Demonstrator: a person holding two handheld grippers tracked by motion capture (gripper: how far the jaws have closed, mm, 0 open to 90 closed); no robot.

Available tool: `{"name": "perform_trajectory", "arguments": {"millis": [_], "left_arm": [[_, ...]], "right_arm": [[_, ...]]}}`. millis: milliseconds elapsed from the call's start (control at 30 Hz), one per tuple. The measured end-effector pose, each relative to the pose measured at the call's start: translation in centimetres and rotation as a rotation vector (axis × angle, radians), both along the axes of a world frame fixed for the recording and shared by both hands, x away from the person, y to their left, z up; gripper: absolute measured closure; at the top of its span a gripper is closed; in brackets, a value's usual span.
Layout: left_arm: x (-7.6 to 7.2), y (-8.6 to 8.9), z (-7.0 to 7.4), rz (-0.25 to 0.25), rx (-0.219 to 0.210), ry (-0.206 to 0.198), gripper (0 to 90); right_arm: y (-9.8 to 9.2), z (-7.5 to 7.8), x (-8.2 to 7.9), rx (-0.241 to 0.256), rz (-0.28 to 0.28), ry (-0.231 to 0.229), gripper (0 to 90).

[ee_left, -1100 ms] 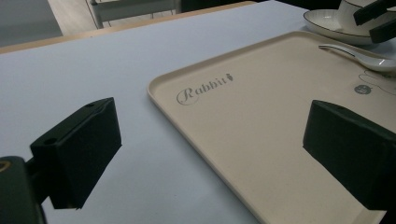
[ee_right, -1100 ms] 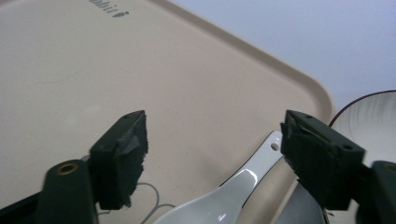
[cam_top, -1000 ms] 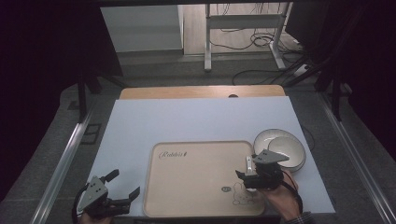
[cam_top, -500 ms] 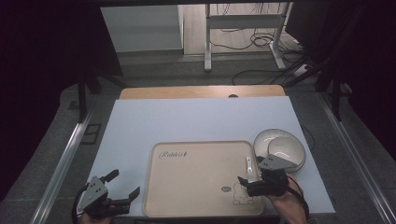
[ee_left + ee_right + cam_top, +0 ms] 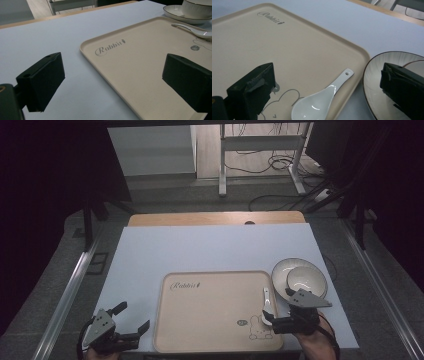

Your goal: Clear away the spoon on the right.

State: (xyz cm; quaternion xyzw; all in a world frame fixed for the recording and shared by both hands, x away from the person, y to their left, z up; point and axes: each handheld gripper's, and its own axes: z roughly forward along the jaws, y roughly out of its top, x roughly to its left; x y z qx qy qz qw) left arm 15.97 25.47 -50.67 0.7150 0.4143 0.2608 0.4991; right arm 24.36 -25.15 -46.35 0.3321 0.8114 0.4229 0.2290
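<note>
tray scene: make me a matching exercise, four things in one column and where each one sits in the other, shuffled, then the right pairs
Things
1. spoon
2. small bowl
3. plate
4. left gripper

Places
A. on the plate, toward its right side
B. on the white table top, just off the tray's right edge
C. lying on the tray near its right edge, by the rabbit drawing
D. off the tray's left side, near the table's front edge, jaws open

Pairs: 1-C, 2-A, 3-B, 4-D
</note>
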Motion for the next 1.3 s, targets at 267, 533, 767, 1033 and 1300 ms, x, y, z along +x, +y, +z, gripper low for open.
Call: {"name": "perform_trajectory", "arguments": {"millis": [267,533,767,1033,1300], "left_arm": [[0.0,0.2,0.0,0.005,-0.002,-0.001,4.2],[0.0,0.4,0.0,0.013,-0.008,0.000,4.3],[0.0,0.4,-0.1,0.013,-0.007,0.000,4.3],[0.0,0.4,-0.1,0.012,-0.007,0.000,4.3],[0.0,0.3,-0.1,0.012,-0.007,-0.001,4.3]], "right_arm": [[-1.2,0.4,-0.8,0.021,-0.044,-0.044,0.0],[-2.5,0.5,-1.8,0.033,-0.081,-0.075,0.0],[-3.7,0.2,-2.4,0.038,-0.111,-0.093,0.0],[-5.2,-1.1,-2.9,0.027,-0.151,-0.087,0.0],[-5.8,-1.9,-2.7,0.017,-0.186,-0.071,0.0]]}}
